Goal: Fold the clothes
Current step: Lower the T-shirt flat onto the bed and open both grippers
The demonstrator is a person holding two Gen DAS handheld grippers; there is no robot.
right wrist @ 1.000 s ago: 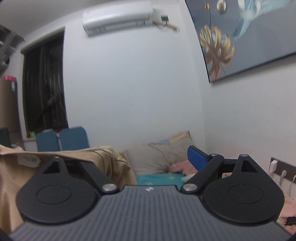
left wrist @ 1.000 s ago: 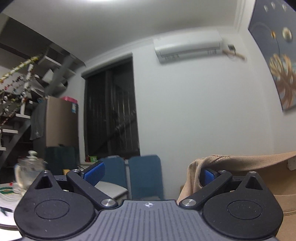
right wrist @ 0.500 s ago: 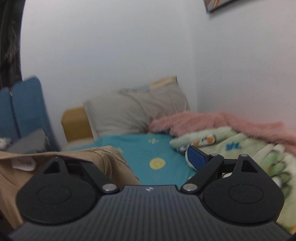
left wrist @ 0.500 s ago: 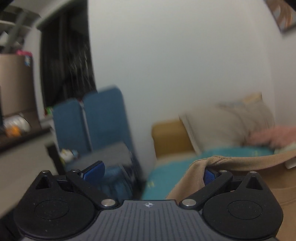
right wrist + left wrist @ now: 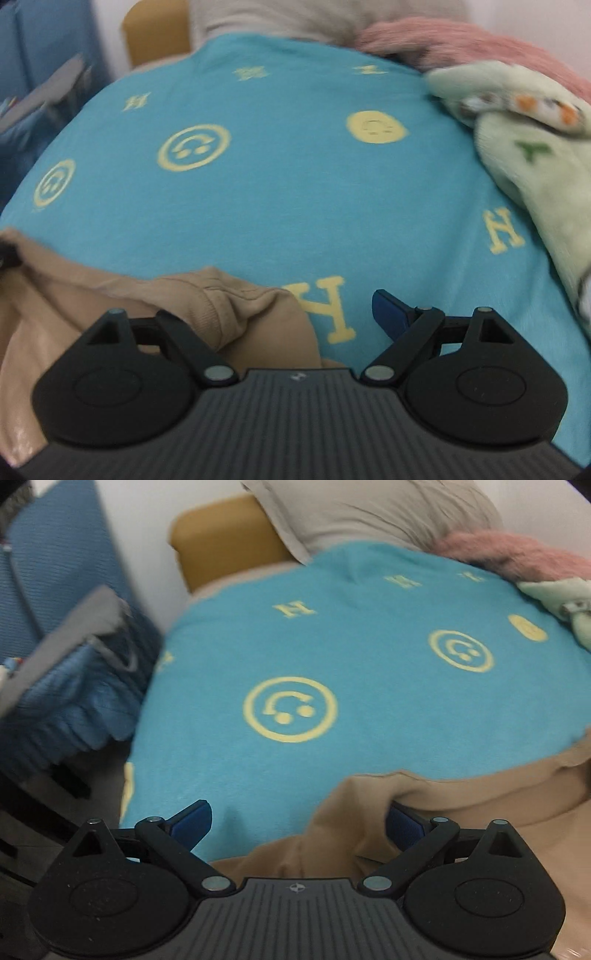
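Both claws sit low over the bed w/ jaws wide apart: our left claw has its right-hand pad tucked behind a bunched edge of the tan garment, our right claw has its left-hand finger buried under the same cloth, only the blue right-hand pad showing. Fabric hangs draped over one finger of each, so we're carrying it hooked rather than pinched; neither pair of pads is pressing together on it as far as we can see. Garment itself stretches between the two claws, its far edge lying on or just above the turquoise blanket w/ yellow smiley faces; can't tell if it's fully touching yet, frames are blurred. Beyond that: grey pillow, pink fuzzy throw, pale green plush blanket at the right-hand side. Progress, as we judge it: v. early. Nothing is folded, cloth is still crumpled at the claws. Left to do: spread it flat on the bed, smooth it, then sleeves in, then halve it.
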